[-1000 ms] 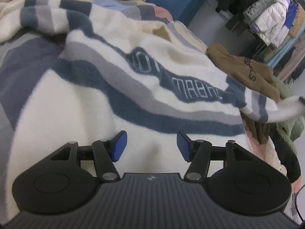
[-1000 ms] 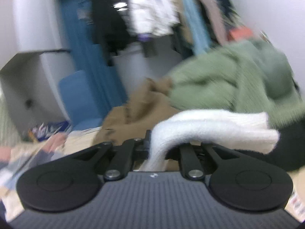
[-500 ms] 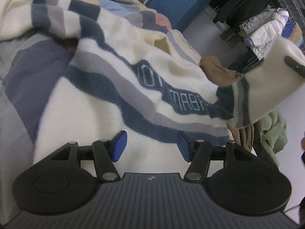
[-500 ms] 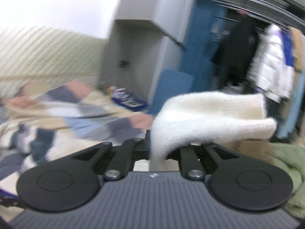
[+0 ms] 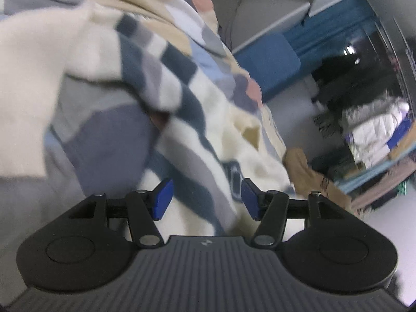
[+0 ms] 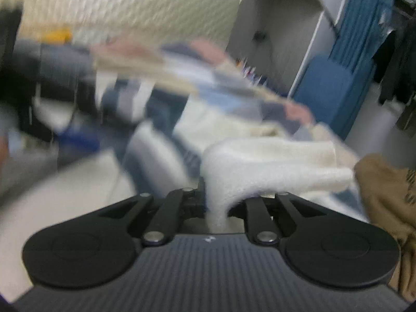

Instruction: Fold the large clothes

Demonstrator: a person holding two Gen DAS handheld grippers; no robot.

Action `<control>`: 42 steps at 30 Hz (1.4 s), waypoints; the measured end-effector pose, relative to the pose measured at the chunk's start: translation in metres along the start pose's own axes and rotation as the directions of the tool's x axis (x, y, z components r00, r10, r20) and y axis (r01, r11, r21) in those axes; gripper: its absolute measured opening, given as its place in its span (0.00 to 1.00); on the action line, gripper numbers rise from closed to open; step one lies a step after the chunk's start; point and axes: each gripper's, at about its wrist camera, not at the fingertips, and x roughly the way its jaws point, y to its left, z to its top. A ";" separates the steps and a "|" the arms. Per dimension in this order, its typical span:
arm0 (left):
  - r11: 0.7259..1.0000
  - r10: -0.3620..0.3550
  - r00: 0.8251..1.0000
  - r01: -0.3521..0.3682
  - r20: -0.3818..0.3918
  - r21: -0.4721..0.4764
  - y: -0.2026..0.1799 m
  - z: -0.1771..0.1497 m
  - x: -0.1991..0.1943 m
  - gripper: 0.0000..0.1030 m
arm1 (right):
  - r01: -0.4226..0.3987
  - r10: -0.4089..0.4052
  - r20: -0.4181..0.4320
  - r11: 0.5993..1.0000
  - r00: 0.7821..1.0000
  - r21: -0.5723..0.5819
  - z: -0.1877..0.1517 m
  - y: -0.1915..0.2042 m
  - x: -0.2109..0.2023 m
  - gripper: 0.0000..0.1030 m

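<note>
My left gripper is matt black plastic with a ribbed grey top, dull metal pivot pins and smooth blue pads. Below it the striped sweater is fuzzy, fleecy knit, cream with navy and grey bands. My right gripper, same matt plastic, pinches the sweater cuff, soft nappy cream cloth. Tan garment looks like smooth cotton. Wall covering is textured, blurred.

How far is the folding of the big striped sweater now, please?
Done: little. The striped sweater lies spread and rumpled on the bed, with no neat fold visible.
In hand: the right tool is shut on the sweater's cream cuff, holding it above the body. The left tool is open over the sweater, gripping nothing.
Left: laying the sleeve down, then folding the body; the brown garment waits beside it.
</note>
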 end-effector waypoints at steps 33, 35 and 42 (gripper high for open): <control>0.831 -0.108 0.963 0.224 -0.248 0.509 -0.096 -0.119 0.040 0.62 | 0.091 -0.013 -0.155 0.854 0.988 0.512 -0.080 -0.126 -0.057 0.59; 0.811 -0.102 0.961 0.229 -0.256 0.539 -0.101 -0.126 0.045 0.62 | 0.102 -0.037 -0.131 0.841 0.991 0.532 -0.079 -0.136 -0.052 0.59; 0.736 -0.061 0.971 0.201 -0.232 0.647 -0.114 -0.145 0.062 0.62 | 0.088 -0.053 -0.079 0.824 0.995 0.560 -0.077 -0.156 -0.027 0.44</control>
